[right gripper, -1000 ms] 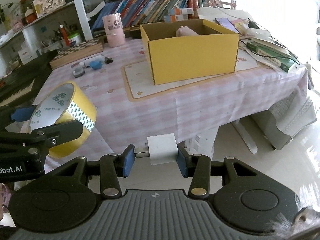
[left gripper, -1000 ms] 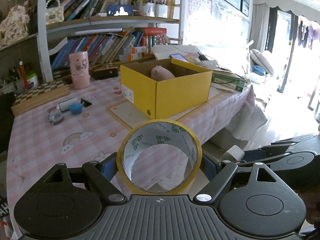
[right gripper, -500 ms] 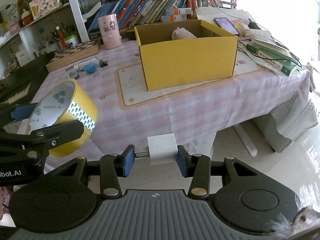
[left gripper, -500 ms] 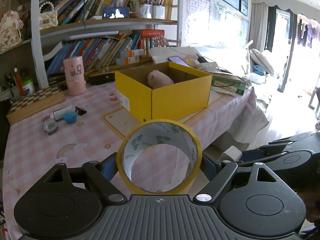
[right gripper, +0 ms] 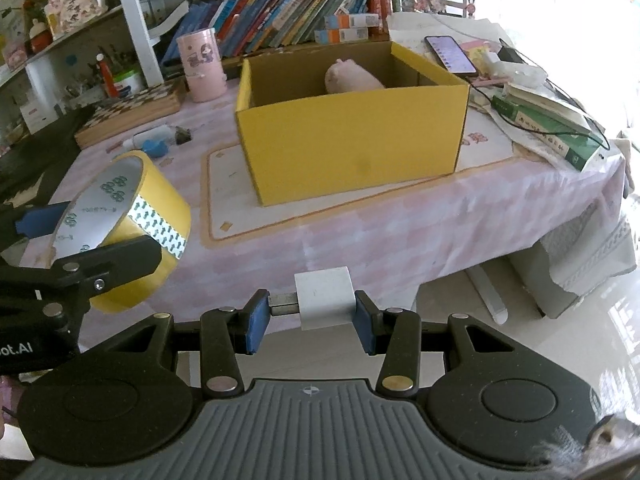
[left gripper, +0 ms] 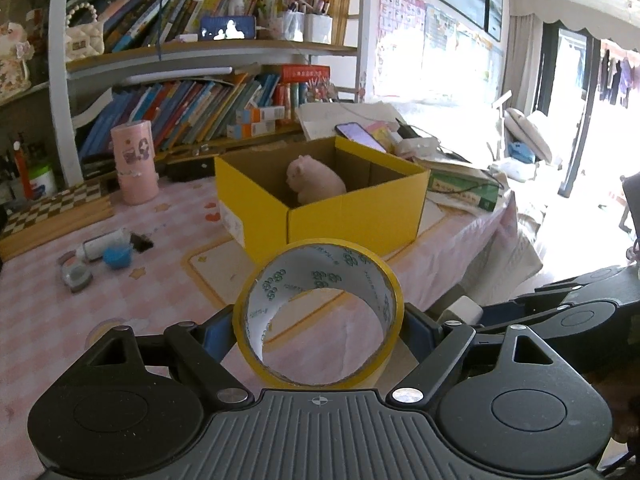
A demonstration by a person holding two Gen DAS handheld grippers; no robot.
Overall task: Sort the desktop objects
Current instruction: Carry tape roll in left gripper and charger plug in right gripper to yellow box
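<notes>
Yellow-edged roll of packing tape (left gripper: 318, 312) sits clamped in the left gripper (left gripper: 318, 322), while the right gripper (right gripper: 310, 316) pinches a small white plug-in charger block (right gripper: 325, 297), both held near the pink-checked table's (right gripper: 320, 236) front edge. Ahead stands an open yellow cardboard box (right gripper: 352, 140) holding a pink plush toy (right gripper: 352, 77). Released short, either item could hit the box wall and fall to the floor.

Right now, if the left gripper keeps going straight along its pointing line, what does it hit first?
Probably the near corner of the yellow box, past the tape roll held by the left gripper. Depth is unclear; it might meet the tablecloth first.
</notes>
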